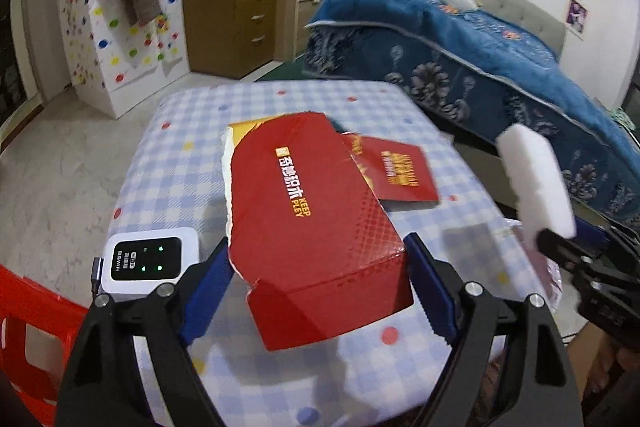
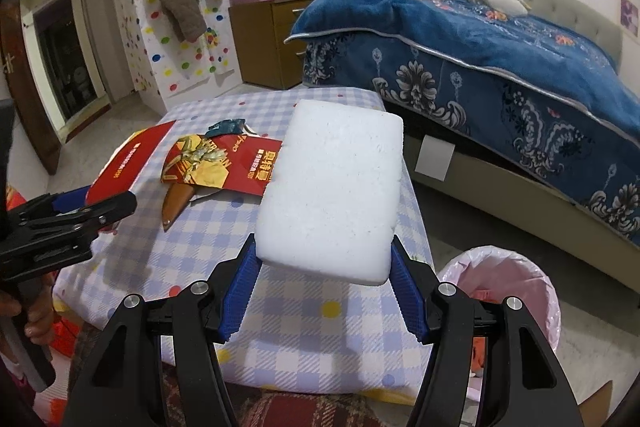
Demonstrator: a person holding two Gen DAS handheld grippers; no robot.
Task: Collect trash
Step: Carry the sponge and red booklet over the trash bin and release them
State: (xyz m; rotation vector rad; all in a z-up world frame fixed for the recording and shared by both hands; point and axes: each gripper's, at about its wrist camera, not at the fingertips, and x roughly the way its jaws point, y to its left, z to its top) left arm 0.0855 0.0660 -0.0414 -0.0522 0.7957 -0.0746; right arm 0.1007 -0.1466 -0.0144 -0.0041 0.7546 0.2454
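Holding the red carton (image 1: 316, 227) between its blue pads, the left gripper (image 1: 320, 267) has jaws set wide across the box's near end; they appear to press its sides, though blur leaves that unsure. The right gripper (image 2: 324, 267) is clamped on a white foam block (image 2: 332, 195), raised over the checked table (image 2: 320, 339). The pink-lined bin (image 2: 516, 275) sits just off the table's right near corner, so the foam wants only a short swing right before release. Lift the carton clear first: its far end lies against the torn red wrapper (image 2: 224, 163). A small white device (image 1: 150, 259) with green lights sits just left of the left jaw and is not trash.
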